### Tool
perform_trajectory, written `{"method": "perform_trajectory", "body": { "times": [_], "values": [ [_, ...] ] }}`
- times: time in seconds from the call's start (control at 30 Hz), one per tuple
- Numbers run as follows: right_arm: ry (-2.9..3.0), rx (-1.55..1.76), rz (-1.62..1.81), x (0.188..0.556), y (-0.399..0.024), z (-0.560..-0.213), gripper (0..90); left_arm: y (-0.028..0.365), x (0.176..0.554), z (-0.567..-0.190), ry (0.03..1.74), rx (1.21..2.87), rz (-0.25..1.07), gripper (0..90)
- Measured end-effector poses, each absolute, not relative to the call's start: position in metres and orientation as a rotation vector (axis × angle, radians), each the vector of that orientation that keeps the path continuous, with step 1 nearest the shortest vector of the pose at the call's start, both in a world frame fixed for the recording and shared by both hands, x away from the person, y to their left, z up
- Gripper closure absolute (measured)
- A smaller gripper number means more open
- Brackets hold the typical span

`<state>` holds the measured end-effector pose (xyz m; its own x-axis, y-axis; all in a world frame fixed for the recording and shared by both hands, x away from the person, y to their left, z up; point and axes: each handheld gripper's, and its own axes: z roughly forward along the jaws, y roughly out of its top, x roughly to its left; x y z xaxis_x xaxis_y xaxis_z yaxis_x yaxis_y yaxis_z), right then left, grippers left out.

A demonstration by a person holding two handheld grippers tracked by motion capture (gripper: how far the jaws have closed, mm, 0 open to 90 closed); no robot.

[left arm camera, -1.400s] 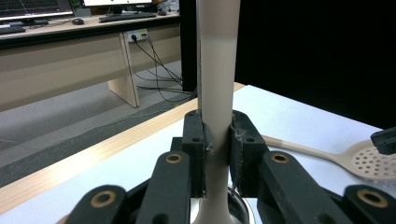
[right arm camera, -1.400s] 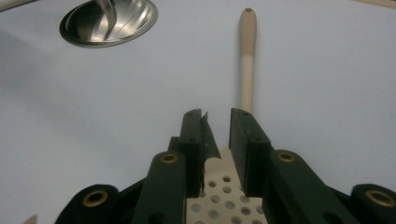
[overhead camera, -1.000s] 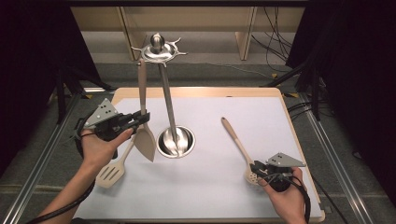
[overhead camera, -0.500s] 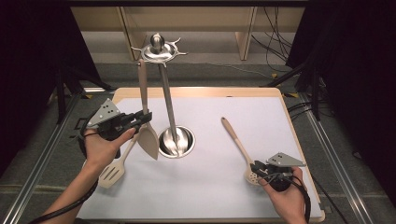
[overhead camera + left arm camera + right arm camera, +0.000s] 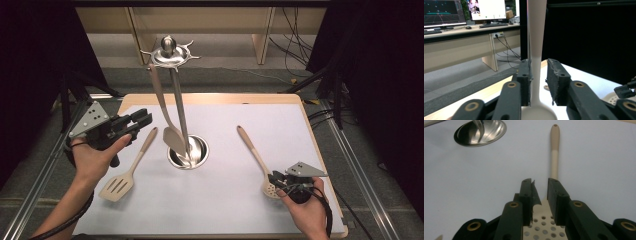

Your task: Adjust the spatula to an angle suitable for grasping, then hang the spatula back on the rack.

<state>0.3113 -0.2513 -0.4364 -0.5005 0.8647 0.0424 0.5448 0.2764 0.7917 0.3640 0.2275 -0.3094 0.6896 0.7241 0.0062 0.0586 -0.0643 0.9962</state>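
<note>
High view: fixed above the near edge of the surface (image 5: pixel 300 125), facing forward and down; it takes in the whole surface and the floor beyond the far edge.
Left tool view: rides low on the left tool (image 5: pixel 537 72), looking level across the surface toward a desk with monitors (image 5: pixel 444 12); a hanging spatula handle (image 5: pixel 535 37) stands very close.
Right tool view: rides on the right tool (image 5: pixel 540 195), tilted down, close to the surface.
Shared: the round stand base (image 5: pixel 188 151) (image 5: pixel 480 132) appears in the high and right tool views.
</note>
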Motion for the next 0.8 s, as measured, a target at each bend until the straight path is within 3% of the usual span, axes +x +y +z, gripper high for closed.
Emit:
{"method": "perform_trajectory", "body": {
  "times": [0.23,0.8],
  "values": [
    [2.158,1.261,1.113,0.3104,-0.252,-0.4359,74.9,0.2275,0.3601,-0.3054,0.677,1.545,0.626,84.1],
    [2.144,1.301,1.107,0.3091,-0.252,-0.4361,74.6,0.223,0.3578,-0.304,0.673,1.52,0.626,85.8]
  ]
}}
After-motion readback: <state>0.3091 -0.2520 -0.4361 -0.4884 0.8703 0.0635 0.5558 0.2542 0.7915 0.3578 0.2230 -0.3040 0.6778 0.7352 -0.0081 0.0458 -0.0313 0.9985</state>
